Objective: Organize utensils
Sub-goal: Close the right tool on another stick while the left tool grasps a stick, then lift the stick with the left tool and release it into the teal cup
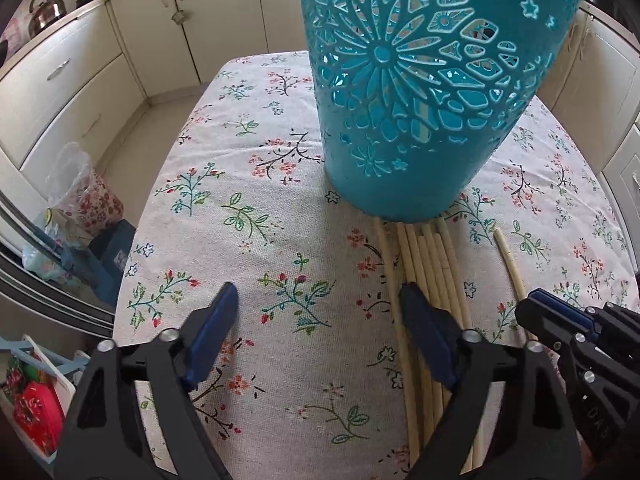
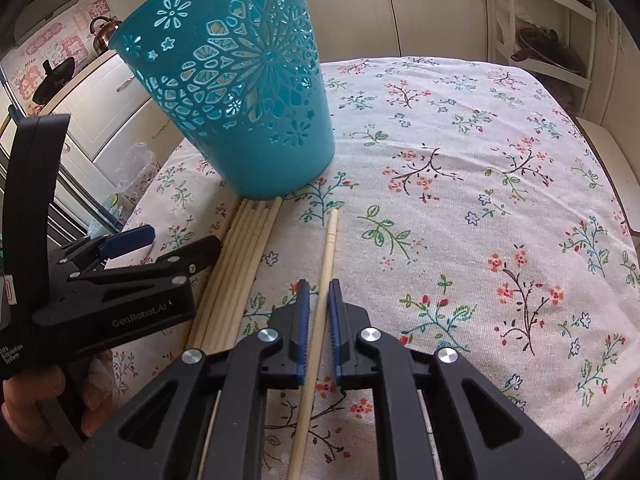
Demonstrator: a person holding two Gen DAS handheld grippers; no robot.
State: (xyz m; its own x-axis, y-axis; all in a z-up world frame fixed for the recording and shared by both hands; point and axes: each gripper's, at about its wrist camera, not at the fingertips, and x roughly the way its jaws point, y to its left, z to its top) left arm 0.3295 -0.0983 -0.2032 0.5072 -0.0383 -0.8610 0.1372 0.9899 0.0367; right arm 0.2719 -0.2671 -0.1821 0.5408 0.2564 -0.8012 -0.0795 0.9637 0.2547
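A teal cut-out basket stands upright on the floral tablecloth; it also shows in the right wrist view. A bundle of several pale wooden chopsticks lies in front of it, also in the right wrist view. One single chopstick lies apart to the right, also seen in the left wrist view. My right gripper straddles this single chopstick, jaws narrowly apart, pads not touching it. My left gripper is open and empty, its right finger over the bundle.
Cream kitchen cabinets surround the table. A kettle sits on the counter at left. Bags and a bin stand on the floor left of the table. A shelf rack stands at the far right.
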